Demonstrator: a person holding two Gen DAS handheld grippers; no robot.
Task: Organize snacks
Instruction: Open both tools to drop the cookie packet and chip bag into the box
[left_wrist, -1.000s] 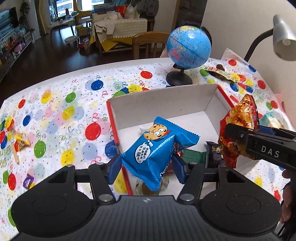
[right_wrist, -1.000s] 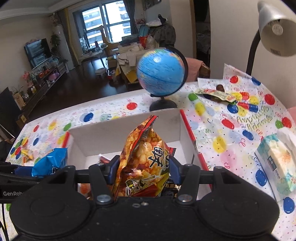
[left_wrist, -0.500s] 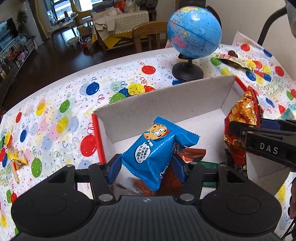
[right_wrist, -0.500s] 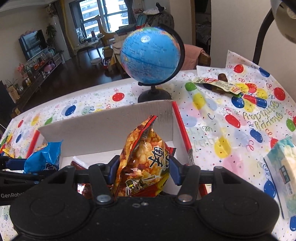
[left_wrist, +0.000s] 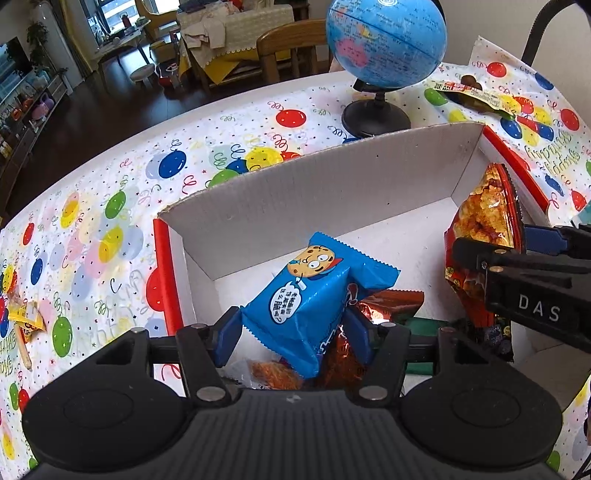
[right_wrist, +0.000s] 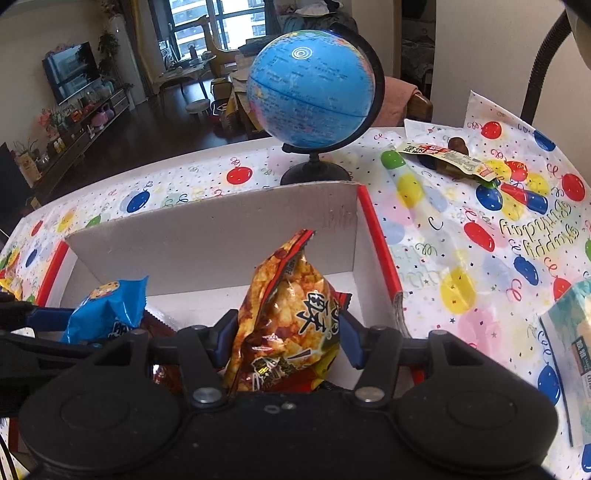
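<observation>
the blue cookie packet (left_wrist: 314, 295) sits tilted between the blue pads of the left gripper (left_wrist: 291, 328), whose jaws stand about half open and pinch the packet's sides, holding it over the left part of the box (left_wrist: 295, 192). the orange snack bag (right_wrist: 288, 314) stands upright in the right gripper (right_wrist: 288, 336); its jaws have just eased open a little, the left pad is against the bag and the right pad is at its edge, and i cannot tell whether that one presses. the bag hangs over the right part of the same box.

the box is white cardboard inside with red outer walls, its tall back wall facing the globe (right_wrist: 314, 88). down on its floor, under the two held packs, lie other wrappers: a shiny reddish-brown one (left_wrist: 391, 302), a dark green one (left_wrist: 424, 325) and an orange one at the near edge, partly hidden by the left gripper.

the box rests on the desk (right_wrist: 461, 258), which is covered with a balloon-print cloth. the globe stands on its black base just behind the box. to the right of the globe lies a long sauce-like sachet (right_wrist: 450, 158) on the cloth. at the right edge of the desk sits a pale tissue pack (right_wrist: 569, 339), and at the far left a small yellow wrapper (left_wrist: 27, 317).
</observation>
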